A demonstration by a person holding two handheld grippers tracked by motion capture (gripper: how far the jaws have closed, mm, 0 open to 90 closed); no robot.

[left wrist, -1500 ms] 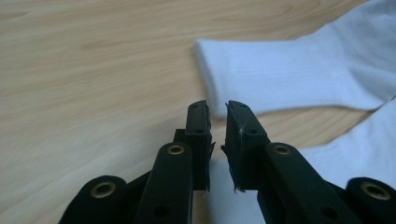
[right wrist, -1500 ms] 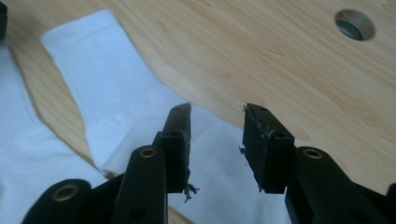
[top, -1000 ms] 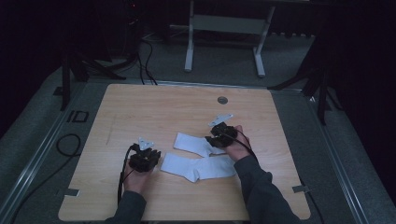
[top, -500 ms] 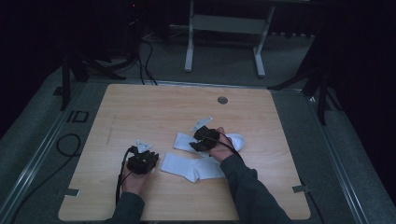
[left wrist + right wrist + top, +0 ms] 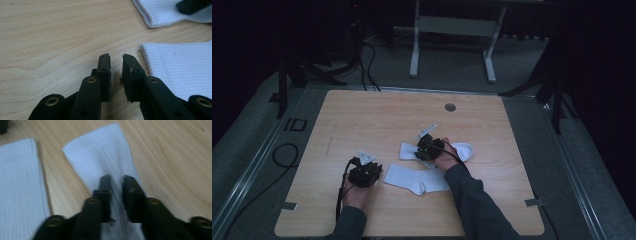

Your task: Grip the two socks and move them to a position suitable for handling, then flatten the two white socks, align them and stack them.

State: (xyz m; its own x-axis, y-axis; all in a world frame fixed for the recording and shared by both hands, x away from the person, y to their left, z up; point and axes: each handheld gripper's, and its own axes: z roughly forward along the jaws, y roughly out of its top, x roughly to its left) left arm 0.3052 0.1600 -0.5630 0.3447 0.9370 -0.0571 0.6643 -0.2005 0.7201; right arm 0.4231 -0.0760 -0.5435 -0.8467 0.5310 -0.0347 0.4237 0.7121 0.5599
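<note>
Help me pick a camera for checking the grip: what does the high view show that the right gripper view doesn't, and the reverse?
High view: the whole table, the left gripper beside the near sock, the person's sleeves, and the far sock out to its toe. Right gripper view: up close, the right gripper with the far sock's ribbed fabric bunched between its jaws, which have just been closing. Both: two white socks lying apart on the wooden tabletop.
</note>
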